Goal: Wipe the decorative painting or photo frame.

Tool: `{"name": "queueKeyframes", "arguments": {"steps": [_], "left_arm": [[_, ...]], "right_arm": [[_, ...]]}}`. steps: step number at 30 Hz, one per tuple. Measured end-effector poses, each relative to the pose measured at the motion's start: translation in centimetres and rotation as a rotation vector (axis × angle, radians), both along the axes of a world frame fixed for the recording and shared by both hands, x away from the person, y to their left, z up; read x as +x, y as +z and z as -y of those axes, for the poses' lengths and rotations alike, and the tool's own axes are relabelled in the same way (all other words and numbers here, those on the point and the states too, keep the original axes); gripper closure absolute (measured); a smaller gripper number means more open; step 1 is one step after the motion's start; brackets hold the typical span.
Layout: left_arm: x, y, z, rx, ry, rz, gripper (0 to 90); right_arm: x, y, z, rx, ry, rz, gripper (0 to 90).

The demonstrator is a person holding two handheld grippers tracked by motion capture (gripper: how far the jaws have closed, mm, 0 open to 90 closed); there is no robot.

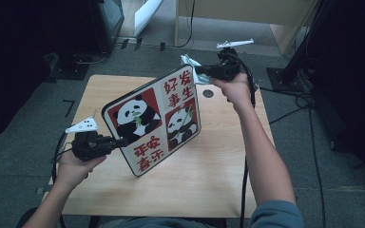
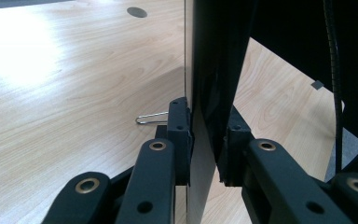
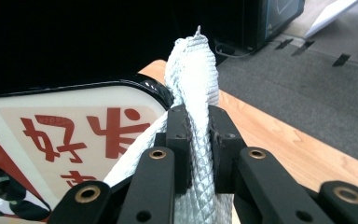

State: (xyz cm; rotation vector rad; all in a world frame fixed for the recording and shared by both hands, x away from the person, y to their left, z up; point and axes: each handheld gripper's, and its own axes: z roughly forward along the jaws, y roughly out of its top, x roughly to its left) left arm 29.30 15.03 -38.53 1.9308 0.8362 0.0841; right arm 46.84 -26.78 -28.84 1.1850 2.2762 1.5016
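Observation:
A square board (image 1: 154, 123) printed with pandas and red characters is held tilted above the wooden table (image 1: 209, 166). My left gripper (image 1: 119, 141) is shut on the board's lower left edge. In the left gripper view the board (image 2: 209, 60) stands edge-on, with the left gripper (image 2: 207, 135) pressing its pads on both faces. My right gripper (image 1: 202, 71) is shut on a white woven cloth (image 1: 192, 66) at the board's top right corner. In the right gripper view the cloth (image 3: 193, 60) rises between the closed jaws of the right gripper (image 3: 198, 135), touching the board's rim (image 3: 154, 86).
The table has a round grommet hole (image 1: 207, 93) near its far edge. A small bent wire clip (image 2: 151, 118) lies on the tabletop below the board. Cables (image 1: 290, 111) trail over the grey floor at right, and dark equipment stands at the back left and right.

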Motion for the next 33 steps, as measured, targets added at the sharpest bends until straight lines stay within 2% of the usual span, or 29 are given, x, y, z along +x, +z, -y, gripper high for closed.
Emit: {"name": "queueKeyframes", "arguments": {"steps": [5, 9, 12, 20, 24, 28, 30, 33], "left_arm": [[0.0, 0.0, 0.0, -0.001, -0.002, 0.001, 78.6], [0.0, -0.1, 0.0, -0.005, -0.002, 0.000, 78.5], [0.0, -0.1, 0.0, -0.004, -0.003, 0.001, 78.6], [0.0, -0.1, 0.0, -0.006, -0.006, 0.001, 78.6], [0.0, -0.1, 0.0, -0.007, -0.007, 0.001, 78.6], [0.0, -0.1, 0.0, -0.009, -0.009, 0.001, 78.6], [0.0, -0.1, 0.0, -0.009, -0.009, 0.001, 78.6], [0.0, -0.2, 0.0, -0.009, -0.010, 0.001, 78.6]], "right_arm": [[-0.2, -0.5, 0.0, 0.008, -0.004, 0.007, 81.4], [-0.3, -1.1, 0.1, 0.005, -0.004, -0.026, 81.4], [-0.4, -1.5, 0.2, 0.009, -0.005, -0.011, 81.4], [-0.7, -2.6, 0.4, 0.014, -0.014, -0.050, 81.4], [-1.0, -3.0, 0.4, 0.020, -0.018, -0.020, 81.4], [-1.0, -3.7, 0.6, 0.023, -0.019, -0.048, 81.4], [-1.2, -4.1, 0.6, 0.024, -0.019, -0.031, 81.4], [-1.3, -4.5, 0.7, 0.031, -0.025, -0.037, 81.4]]}}
